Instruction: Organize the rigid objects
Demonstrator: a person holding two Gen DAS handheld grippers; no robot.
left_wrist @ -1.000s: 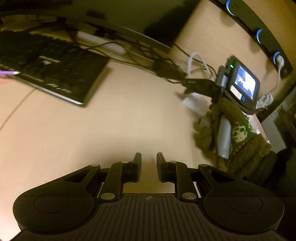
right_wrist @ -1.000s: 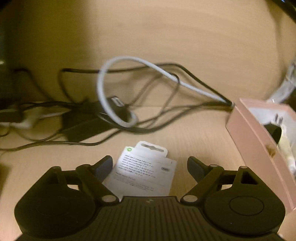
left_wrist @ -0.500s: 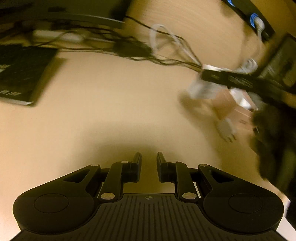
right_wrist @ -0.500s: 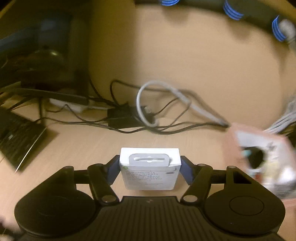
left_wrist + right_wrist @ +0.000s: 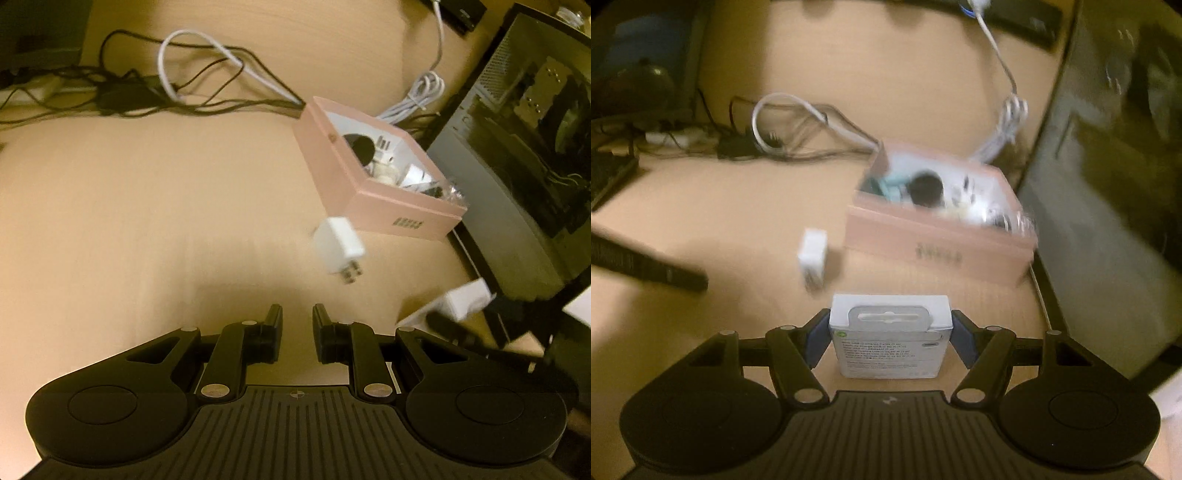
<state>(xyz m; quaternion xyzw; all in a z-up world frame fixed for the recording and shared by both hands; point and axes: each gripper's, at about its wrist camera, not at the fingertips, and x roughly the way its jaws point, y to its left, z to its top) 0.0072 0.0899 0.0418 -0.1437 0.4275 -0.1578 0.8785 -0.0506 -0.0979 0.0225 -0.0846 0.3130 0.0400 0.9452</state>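
Note:
My right gripper (image 5: 890, 328) is shut on a small white cable box (image 5: 890, 339) and holds it above the desk, short of an open pink box (image 5: 938, 236) that holds several small items. A white plug charger (image 5: 812, 258) lies on the desk left of the pink box. In the left wrist view the pink box (image 5: 354, 188) sits ahead to the right, with the charger (image 5: 338, 247) in front of it. My left gripper (image 5: 297, 323) is nearly shut and empty, over bare desk. The white cable box (image 5: 465, 299) in the right gripper shows at its right.
Tangled black and white cables (image 5: 207, 74) lie along the back wall. A dark computer case (image 5: 517, 147) stands right of the pink box. A keyboard edge (image 5: 609, 177) is at the far left. The wooden desk (image 5: 147, 221) is bare in the middle.
The right gripper closed on the white cable box, lifted it and carried it right toward the pink box. The left gripper swung right, from the keyboard to the pink box and charger.

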